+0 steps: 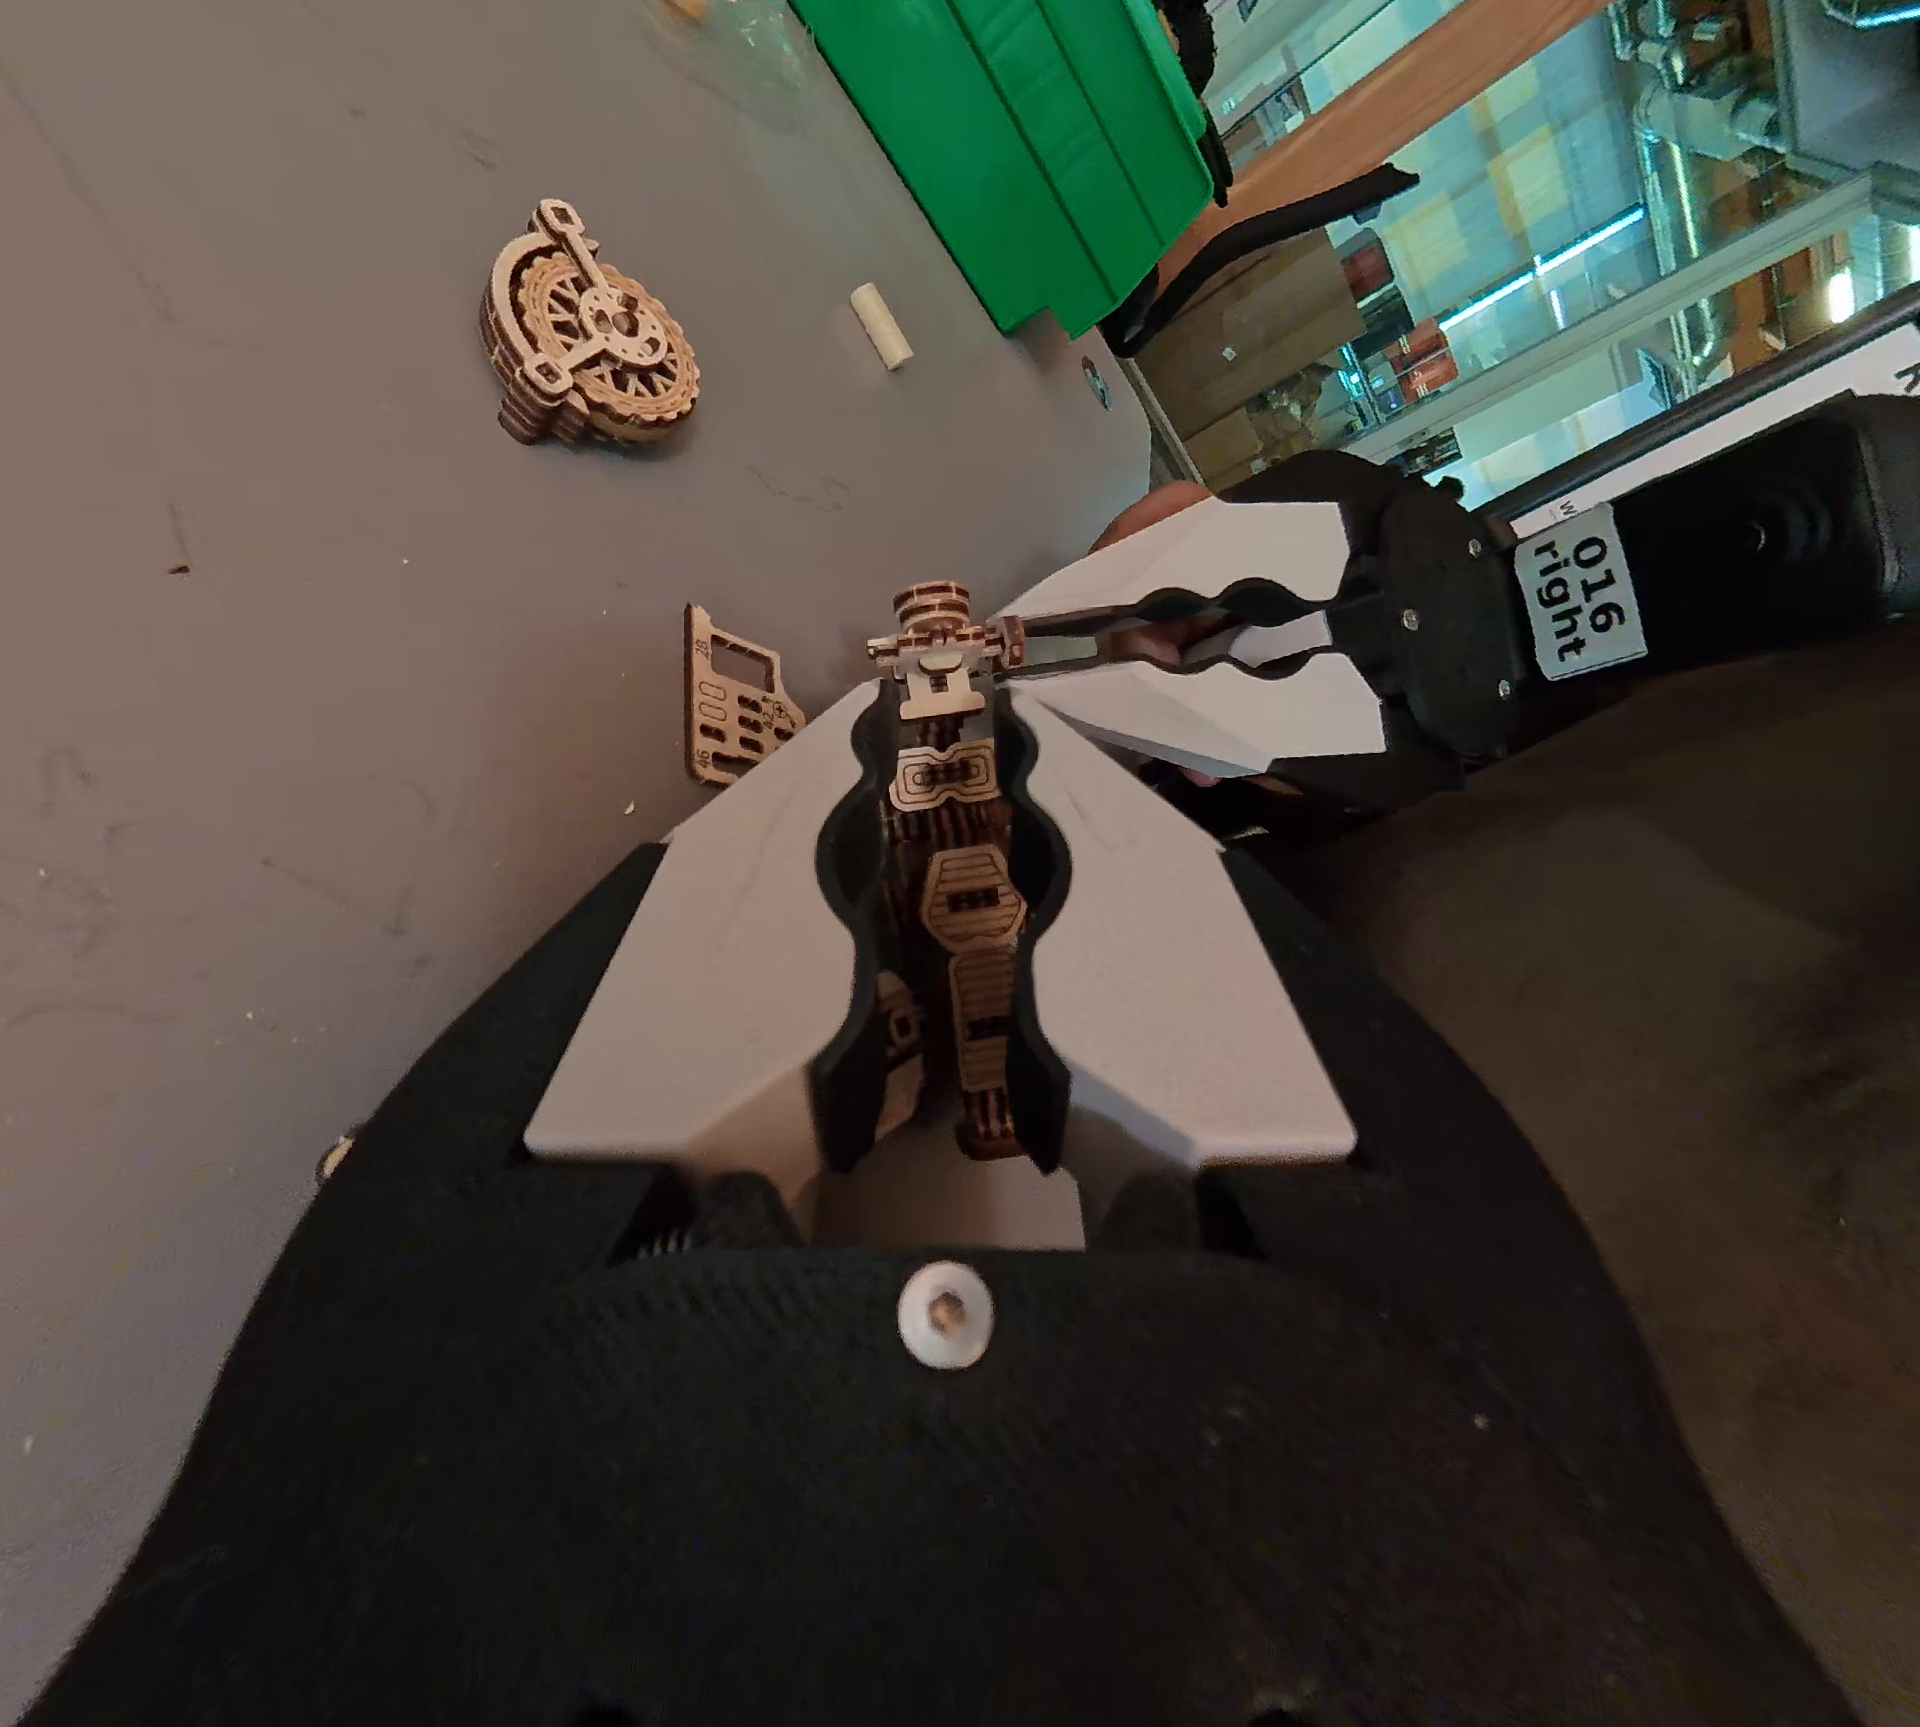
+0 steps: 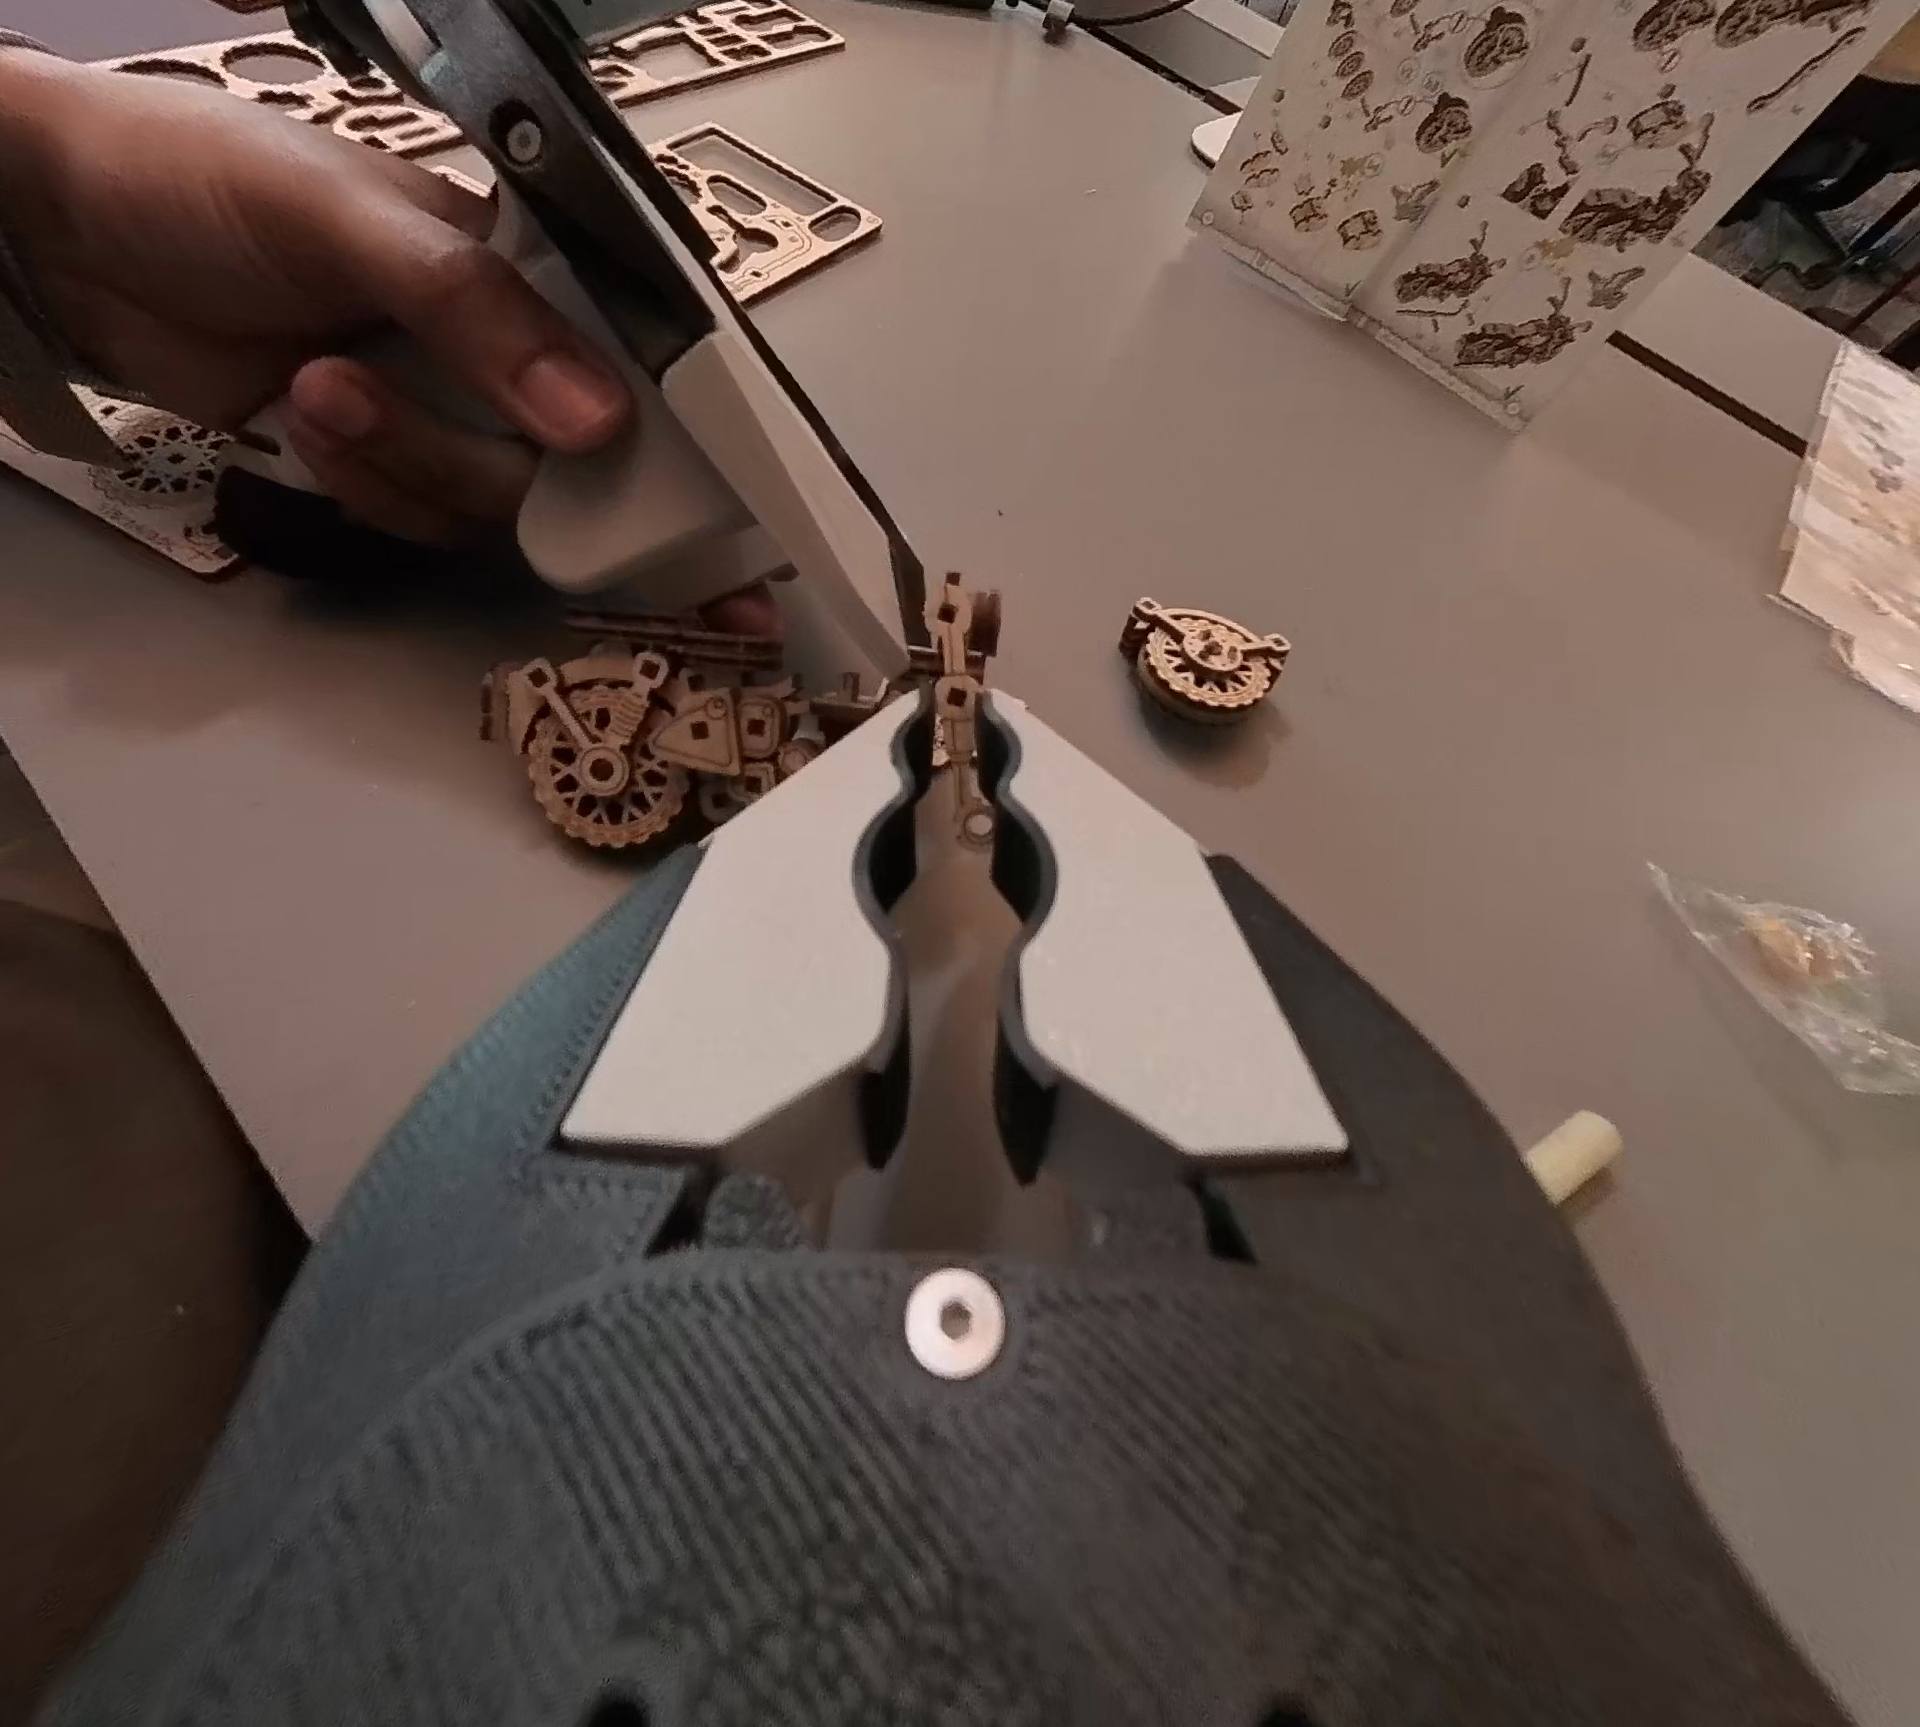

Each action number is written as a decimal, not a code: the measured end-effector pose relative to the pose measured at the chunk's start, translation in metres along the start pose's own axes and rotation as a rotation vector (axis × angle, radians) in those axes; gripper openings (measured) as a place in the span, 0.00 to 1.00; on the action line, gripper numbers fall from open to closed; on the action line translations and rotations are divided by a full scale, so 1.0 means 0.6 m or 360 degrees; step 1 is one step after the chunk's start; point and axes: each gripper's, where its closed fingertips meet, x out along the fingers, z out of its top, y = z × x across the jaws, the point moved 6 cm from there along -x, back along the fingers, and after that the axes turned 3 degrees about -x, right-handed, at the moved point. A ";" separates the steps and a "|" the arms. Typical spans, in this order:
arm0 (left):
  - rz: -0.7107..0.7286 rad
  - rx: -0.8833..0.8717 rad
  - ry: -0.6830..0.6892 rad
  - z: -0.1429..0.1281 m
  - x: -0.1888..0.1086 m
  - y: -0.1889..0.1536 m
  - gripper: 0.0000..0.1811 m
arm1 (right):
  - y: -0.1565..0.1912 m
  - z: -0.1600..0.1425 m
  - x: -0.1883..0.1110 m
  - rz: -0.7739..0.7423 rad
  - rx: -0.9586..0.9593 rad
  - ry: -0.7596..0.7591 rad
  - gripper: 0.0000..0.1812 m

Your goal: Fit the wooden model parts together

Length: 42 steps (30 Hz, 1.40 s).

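Note:
My left gripper (image 1: pixel 940 690) is shut on the wooden motorcycle body (image 1: pixel 961 908), which lies lengthwise between its fingers. The body's rear wheel and frame (image 2: pixel 665 732) show under the left gripper (image 2: pixel 894 638) in the right wrist view. My right gripper (image 2: pixel 951 695) is shut on a thin wooden fork part (image 2: pixel 961 752) and holds it against the front end of the body. In the left wrist view the right gripper (image 1: pixel 1013 638) comes in from the right and meets the crosspiece (image 1: pixel 935 643) at the body's nose. A wooden front wheel assembly (image 1: pixel 587 327) (image 2: pixel 1205 659) lies flat on the grey table.
A green bin (image 1: pixel 997 36) stands at the table's far side. A small white peg (image 1: pixel 881 327) (image 2: pixel 1574 1152), a plastic bag (image 2: pixel 1787 981), a cut-out wooden scrap (image 1: pixel 732 690), punched wooden sheets (image 2: pixel 769 207) and an upright instruction sheet (image 2: pixel 1538 88) are around. A hand (image 2: pixel 312 306) holds the left gripper. Less than 4 cm separates the two grippers' tips.

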 end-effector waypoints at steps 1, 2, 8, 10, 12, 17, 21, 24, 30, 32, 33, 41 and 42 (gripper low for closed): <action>-0.0005 -0.0002 0.0000 0.000 0.000 0.000 0.08 | 0.000 0.000 0.000 0.0002 0.0000 -0.0001 0.03; -0.0009 -0.0003 -0.0001 0.000 0.000 0.000 0.09 | 0.000 0.000 0.000 0.0003 0.0000 -0.0002 0.03; -0.0030 -0.0005 -0.0005 0.001 -0.001 -0.002 0.10 | -0.001 -0.001 0.001 0.0006 -0.0007 0.0000 0.03; -0.0014 -0.0014 -0.0013 0.002 -0.001 0.000 0.08 | -0.002 -0.001 0.001 0.0005 -0.0010 0.0000 0.03; -0.0010 -0.0013 -0.0012 0.001 -0.001 0.000 0.07 | -0.002 -0.002 0.001 0.0005 -0.0020 0.0000 0.03; -0.0012 -0.0012 -0.0005 0.001 0.000 0.000 0.07 | -0.004 -0.002 0.000 0.0004 -0.0074 -0.0011 0.03; -0.0014 -0.0011 0.0001 0.000 0.000 0.000 0.07 | -0.007 -0.002 -0.002 0.0003 -0.0112 -0.0022 0.00; -0.0017 -0.0006 0.0005 0.000 0.000 -0.001 0.07 | -0.009 -0.002 -0.003 0.0008 -0.0112 -0.0031 0.00; -0.0014 -0.0013 0.0001 0.001 0.000 0.000 0.07 | -0.016 -0.004 -0.006 -0.0021 -0.0125 -0.0031 0.00; -0.0015 -0.0016 0.0000 0.001 0.000 0.000 0.07 | -0.031 -0.009 -0.010 -0.0071 -0.0107 0.0004 0.01; -0.0016 -0.0017 -0.0001 0.001 0.000 0.000 0.07 | -0.041 -0.013 -0.013 -0.0093 -0.0074 0.0043 0.03; -0.0022 -0.0028 0.0003 0.001 0.000 0.000 0.07 | -0.035 -0.053 -0.002 0.0241 0.0470 0.0368 0.18; -0.0022 -0.0030 0.0003 0.001 0.000 0.001 0.07 | -0.031 -0.059 0.001 0.0235 0.0446 0.0406 0.18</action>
